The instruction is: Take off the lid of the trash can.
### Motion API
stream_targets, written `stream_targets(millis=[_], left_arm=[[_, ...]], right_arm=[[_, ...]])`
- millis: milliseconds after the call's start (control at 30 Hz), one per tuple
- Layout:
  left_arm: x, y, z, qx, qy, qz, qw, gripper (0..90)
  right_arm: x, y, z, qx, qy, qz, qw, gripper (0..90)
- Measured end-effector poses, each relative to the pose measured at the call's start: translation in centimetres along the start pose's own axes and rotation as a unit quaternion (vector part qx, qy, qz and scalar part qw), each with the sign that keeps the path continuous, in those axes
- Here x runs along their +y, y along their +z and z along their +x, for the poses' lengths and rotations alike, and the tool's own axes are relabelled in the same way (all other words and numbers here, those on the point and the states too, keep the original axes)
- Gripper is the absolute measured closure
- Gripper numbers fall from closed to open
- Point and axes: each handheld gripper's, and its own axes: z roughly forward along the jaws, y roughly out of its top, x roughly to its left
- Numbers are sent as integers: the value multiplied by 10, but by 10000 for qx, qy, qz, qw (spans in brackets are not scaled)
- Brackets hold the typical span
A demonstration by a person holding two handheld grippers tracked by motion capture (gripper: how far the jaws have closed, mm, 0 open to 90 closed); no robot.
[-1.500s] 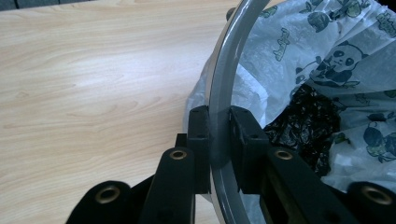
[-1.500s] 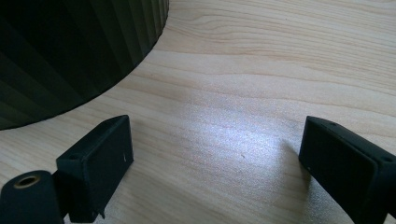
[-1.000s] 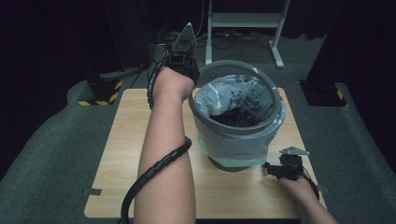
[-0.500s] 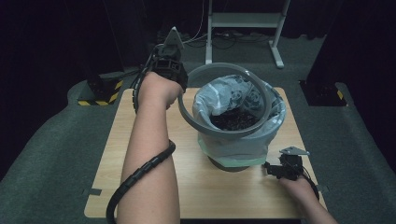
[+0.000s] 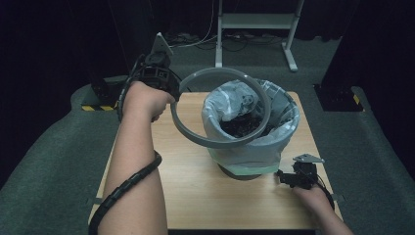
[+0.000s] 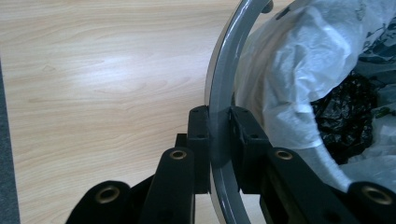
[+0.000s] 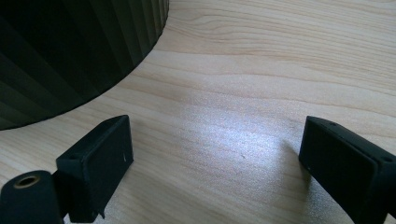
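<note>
Black left gripper (image 6: 219, 144) clamped on curved grey plastic ring (image 6: 227, 84), above pale wooden table (image 6: 102, 88); crumpled white bag liner (image 6: 299, 70) just beside.

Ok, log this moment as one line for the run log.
left gripper: shut on grey ring, held off the bin | right gripper: open on table | bag: in bin

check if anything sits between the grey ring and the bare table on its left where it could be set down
Nothing visible does. The left gripper is shut on the grey ring, which is tilted, partly over the lined bin. The wooden table to the left of the bin is bare. The right gripper, open, rests on the other side.
</note>
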Motion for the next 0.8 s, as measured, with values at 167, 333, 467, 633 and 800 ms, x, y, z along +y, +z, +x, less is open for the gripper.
stream_targets(millis=[167,333,467,633,800], left_arm=[[-9,-7,19,32,-98,-19,9999,788],[-15,-14,33,110,-152,-14,9998,788],[-19,-16,42,146,-189,-24,9997,788],[-23,-16,51,144,-224,-23,9996,787],[-27,-15,59,137,-279,-17,9995,788]], right_arm=[[0,0,0,6,-8,-7,10000,94],[0,0,0,5,-8,-8,10000,94],[0,0,0,7,-8,-8,10000,94],[0,0,0,10,-14,-10,10000,94],[0,0,0,13,-15,-11,10000,94]])
